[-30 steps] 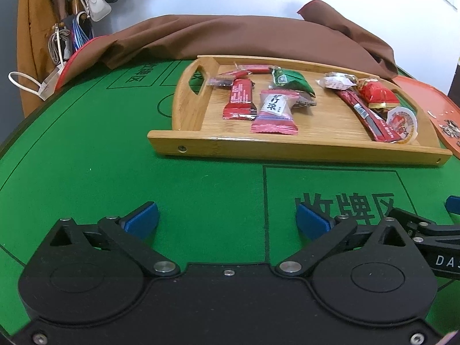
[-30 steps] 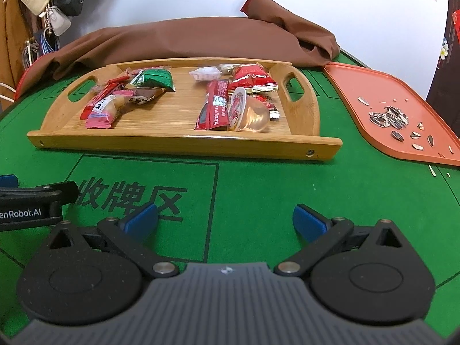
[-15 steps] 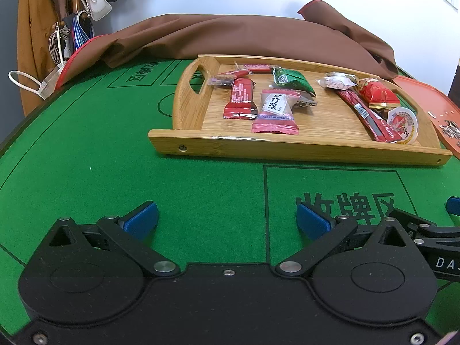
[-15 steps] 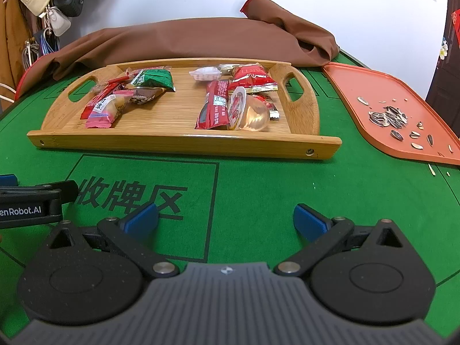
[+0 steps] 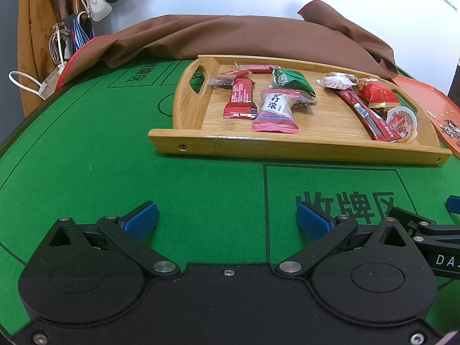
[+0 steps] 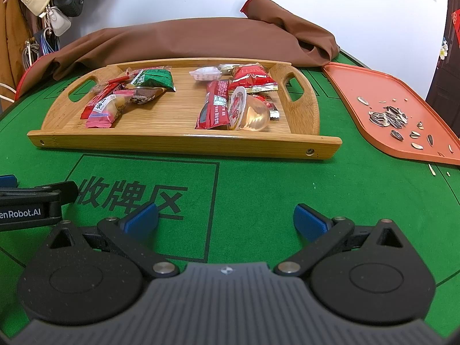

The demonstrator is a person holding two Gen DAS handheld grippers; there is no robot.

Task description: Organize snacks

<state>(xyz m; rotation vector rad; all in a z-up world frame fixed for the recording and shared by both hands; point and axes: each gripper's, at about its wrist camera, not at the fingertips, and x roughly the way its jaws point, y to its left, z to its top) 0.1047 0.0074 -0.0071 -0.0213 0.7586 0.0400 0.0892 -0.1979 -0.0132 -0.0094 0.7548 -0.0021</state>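
right wrist view shows both the right gripper (image 6: 225, 218) and left gripper (image 5: 227, 215) spread wide, holding nothing, hovering above green felt near the shallow bamboo tray (image 6: 184, 142) of light, crinkly snack packets. the clear domed jelly cup (image 6: 253, 113) (slick, squashy) likely wants gripping across its rim.

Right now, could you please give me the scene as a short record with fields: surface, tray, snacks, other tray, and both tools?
surface: green felt table
tray: wooden tray, handles at both ends
snacks: wrapped packets in two loose groups inside it; jelly cup on its side
other tray: orange tray with sunflower seeds
left tool: open, empty
right tool: open, empty
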